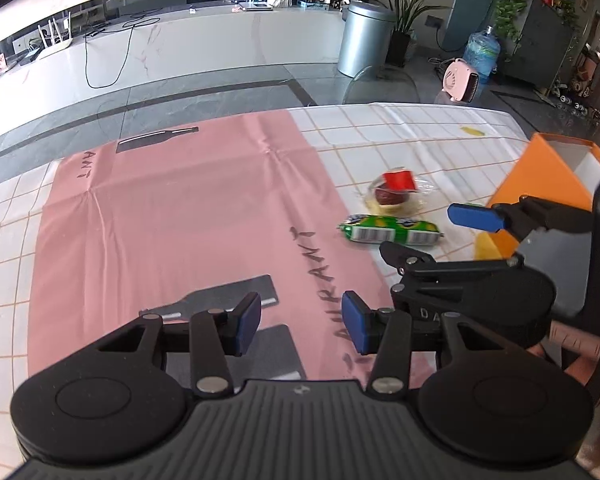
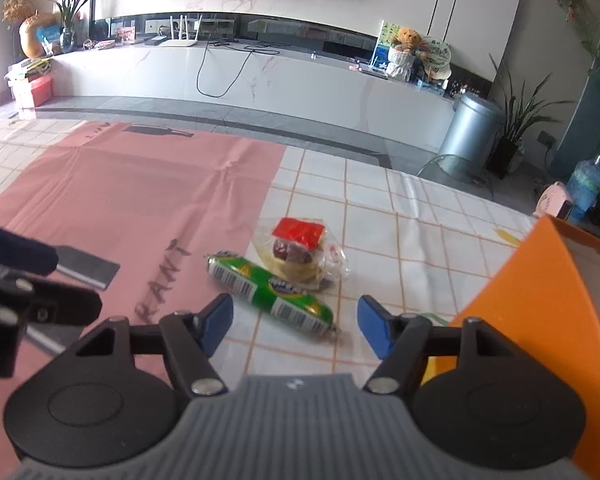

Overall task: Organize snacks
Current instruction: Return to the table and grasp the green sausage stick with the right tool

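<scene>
While your right tongs (image 2: pixel 296 326) gape empty above the green snack roll (image 2: pixel 272 294), wrapped pastry (image 2: pixel 300 254) touching it, orange box (image 2: pixel 532 300) beside, your left tongs (image 1: pixel 302 326) part-open, empty, over the counter (image 1: pixel 380 136).

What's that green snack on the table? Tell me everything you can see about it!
The green snack is a long tube in a shiny plastic wrapper, crimped shut at both ends, with white barcode patches and a small blue logo. It lies flat and slanted on the checked tablecloth, just past the pink mat's edge. Its far side rests against a clear-wrapped pastry. Nothing grips it.
</scene>
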`<state>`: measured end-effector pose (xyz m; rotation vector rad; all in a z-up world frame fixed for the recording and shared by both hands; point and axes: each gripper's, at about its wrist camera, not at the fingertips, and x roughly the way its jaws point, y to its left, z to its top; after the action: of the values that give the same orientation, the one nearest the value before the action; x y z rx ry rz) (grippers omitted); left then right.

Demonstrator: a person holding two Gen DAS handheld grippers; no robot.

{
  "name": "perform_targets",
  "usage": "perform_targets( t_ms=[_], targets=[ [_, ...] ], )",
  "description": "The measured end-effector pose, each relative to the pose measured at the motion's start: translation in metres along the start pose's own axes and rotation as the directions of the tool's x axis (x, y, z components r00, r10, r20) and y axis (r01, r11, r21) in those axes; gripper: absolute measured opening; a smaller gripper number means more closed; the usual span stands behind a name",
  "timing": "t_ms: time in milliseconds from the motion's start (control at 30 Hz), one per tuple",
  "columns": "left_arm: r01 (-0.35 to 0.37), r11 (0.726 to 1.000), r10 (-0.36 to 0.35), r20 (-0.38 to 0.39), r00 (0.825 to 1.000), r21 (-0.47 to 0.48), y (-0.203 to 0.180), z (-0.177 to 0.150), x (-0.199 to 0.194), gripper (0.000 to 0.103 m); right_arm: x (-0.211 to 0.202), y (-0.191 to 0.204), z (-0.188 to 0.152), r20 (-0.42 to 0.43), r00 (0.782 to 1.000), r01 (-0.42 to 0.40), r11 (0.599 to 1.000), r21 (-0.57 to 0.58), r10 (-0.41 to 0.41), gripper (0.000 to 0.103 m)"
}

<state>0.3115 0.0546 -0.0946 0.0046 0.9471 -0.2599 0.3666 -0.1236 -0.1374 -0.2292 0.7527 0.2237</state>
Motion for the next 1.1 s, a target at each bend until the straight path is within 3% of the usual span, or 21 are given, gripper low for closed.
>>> perform_targets(
  t_ms=[133,333,567,767,833,1000,1100],
  targets=[
    [0.009,1.000,-0.009,0.004,1.000,-0.018,0.006,0.002,0.008,0.055,0.014,0.000,0.005,-0.017,0.999,-0.027,1.000,-0.005,0.027,0.069],
    [0.013,0.999,-0.013,-0.007,1.000,-0.039,0.012,0.001,0.016,0.055,0.007,0.009,0.000,-0.026,0.999,-0.036,0.999,-0.031,0.035,0.045],
    [0.014,0.998,-0.014,0.000,1.000,-0.059,0.015,0.000,0.018,0.055,-0.014,0.023,-0.008,0.004,0.995,-0.101,0.993,-0.068,0.101,0.039],
    [0.010,0.997,-0.009,0.012,1.000,-0.073,0.025,0.003,0.013,0.055,0.005,0.022,0.003,-0.001,0.997,-0.083,0.996,-0.045,0.083,0.039],
    [0.005,0.997,-0.004,0.012,1.000,-0.071,0.028,0.004,0.013,0.055,0.012,0.021,0.006,-0.010,0.996,-0.086,0.996,-0.021,0.086,0.032],
    [0.034,0.998,-0.033,0.014,0.999,-0.055,0.030,0.004,0.015,0.055,0.022,0.022,0.012,-0.014,0.995,-0.095,0.995,0.016,0.095,0.031],
    [0.060,0.998,-0.060,0.016,0.998,-0.033,0.026,0.004,0.015,0.055,0.022,0.022,0.012,-0.019,0.995,-0.100,0.995,0.020,0.101,0.020]
  ],
)
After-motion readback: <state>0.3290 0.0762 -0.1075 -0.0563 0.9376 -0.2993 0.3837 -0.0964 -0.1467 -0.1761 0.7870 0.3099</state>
